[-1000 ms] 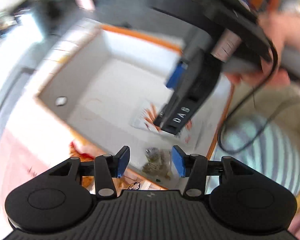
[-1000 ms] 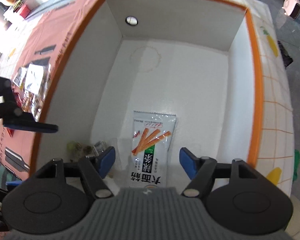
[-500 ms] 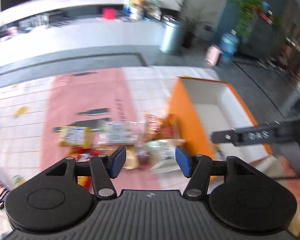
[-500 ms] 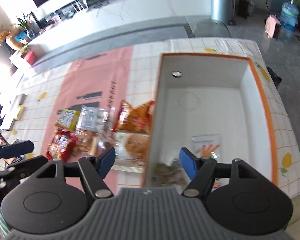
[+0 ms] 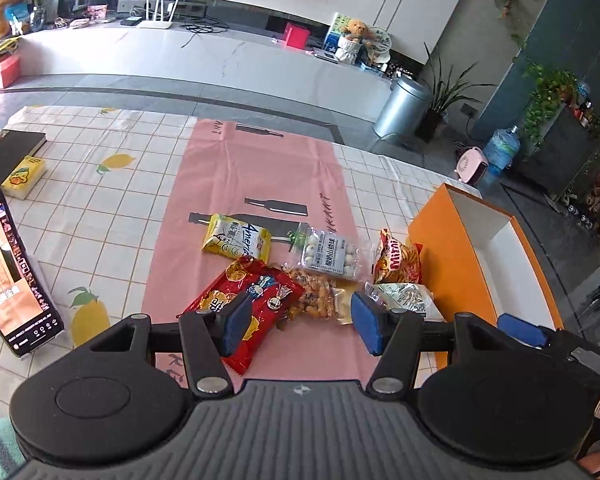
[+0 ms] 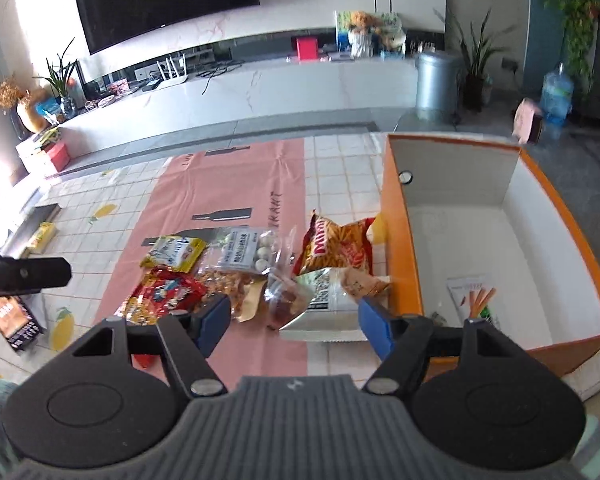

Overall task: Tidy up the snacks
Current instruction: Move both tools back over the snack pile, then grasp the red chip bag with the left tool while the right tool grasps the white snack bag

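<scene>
I hold my left hand-held gripper [image 5: 298,322] spread and empty above the tabletop [image 5: 112,200], its fingers framing a red snack bag [image 5: 246,294] under the left pad and a clear bag of brown snacks [image 5: 314,298] between them. My right hand-held gripper [image 6: 296,320] is also spread and empty, with a white packet [image 6: 326,304] lying between its fingers, just beside the orange box [image 6: 400,248]. A yellow packet [image 5: 236,237], a clear bag of white balls [image 5: 330,252] and a red-orange chip bag [image 5: 398,260] lie farther out on the pink mat [image 5: 260,168]. In the box, 1 packet printed with orange sticks [image 6: 474,294] rests on the white floor. 1 second ago both grippers pointed down into that box; now both have drawn back and level out over the snack pile. A phone [image 5: 14,270] lies at my left.
</scene>
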